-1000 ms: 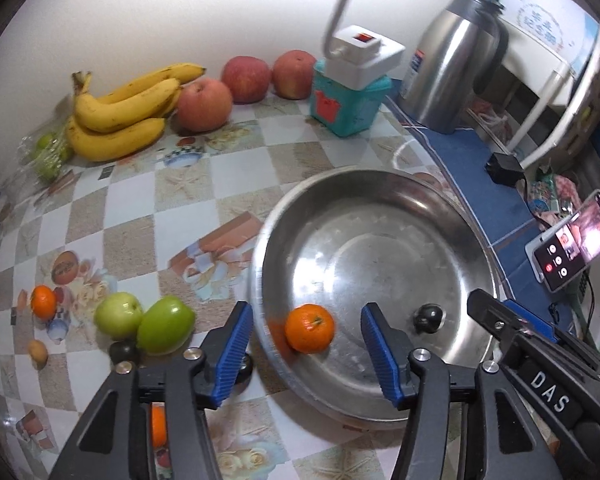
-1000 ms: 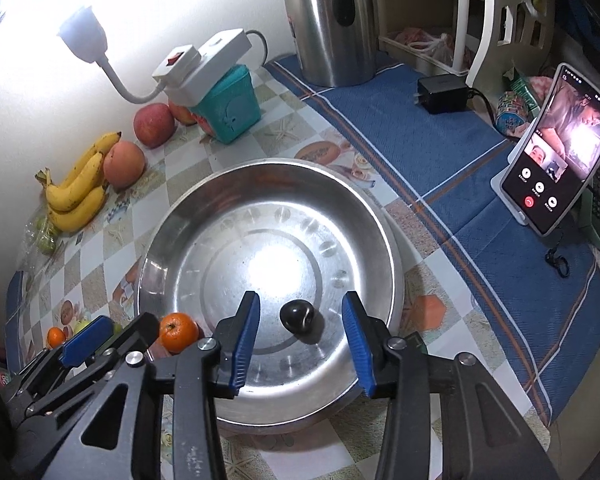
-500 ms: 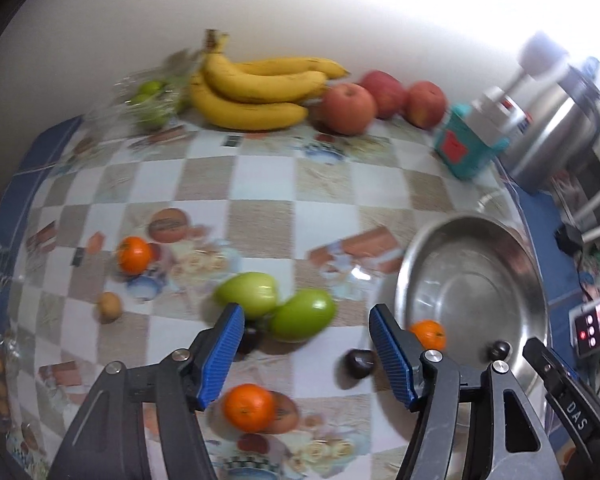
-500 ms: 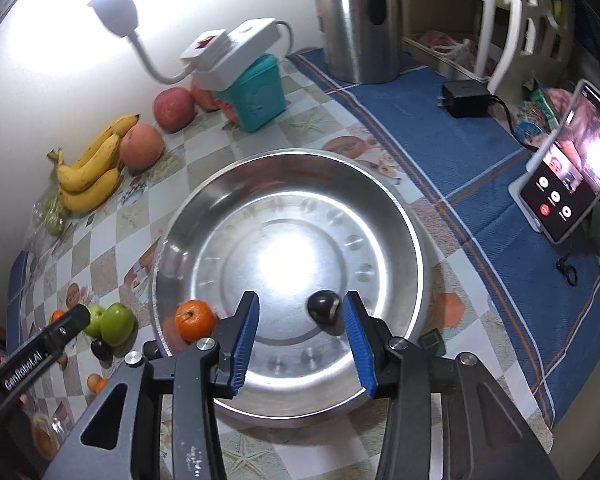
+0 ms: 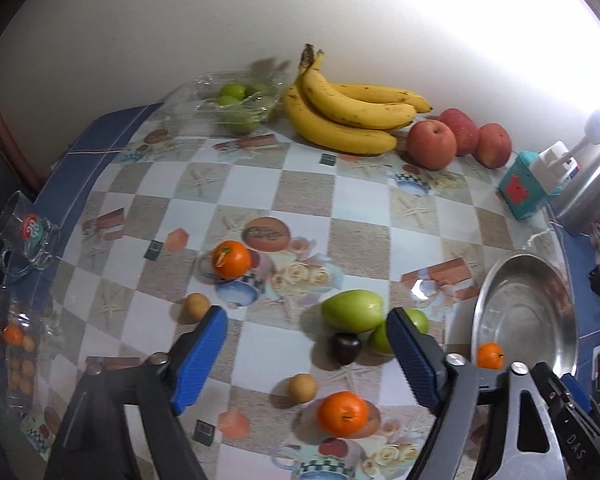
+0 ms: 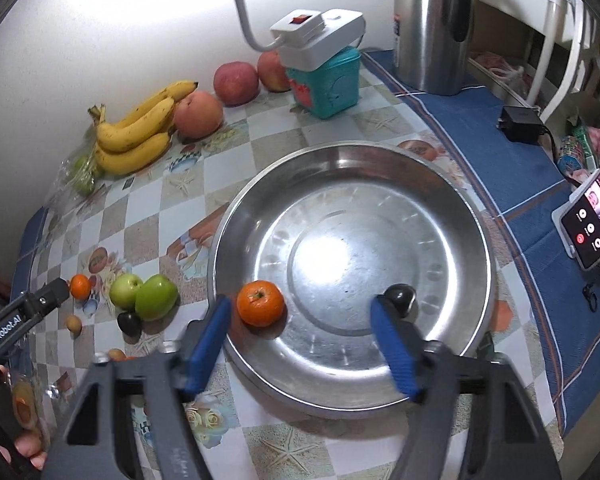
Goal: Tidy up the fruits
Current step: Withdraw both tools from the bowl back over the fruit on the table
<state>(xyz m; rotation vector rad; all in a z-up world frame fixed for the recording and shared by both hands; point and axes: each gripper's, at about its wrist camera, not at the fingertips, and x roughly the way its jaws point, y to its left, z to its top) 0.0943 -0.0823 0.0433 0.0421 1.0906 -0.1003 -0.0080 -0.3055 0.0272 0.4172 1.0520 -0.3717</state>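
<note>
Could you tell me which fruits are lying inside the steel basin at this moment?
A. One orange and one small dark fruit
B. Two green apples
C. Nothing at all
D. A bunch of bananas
A: in the right wrist view the steel basin holds one orange near its left wall and one small dark fruit to the right; the green apples and bananas lie on the table outside it.
</note>
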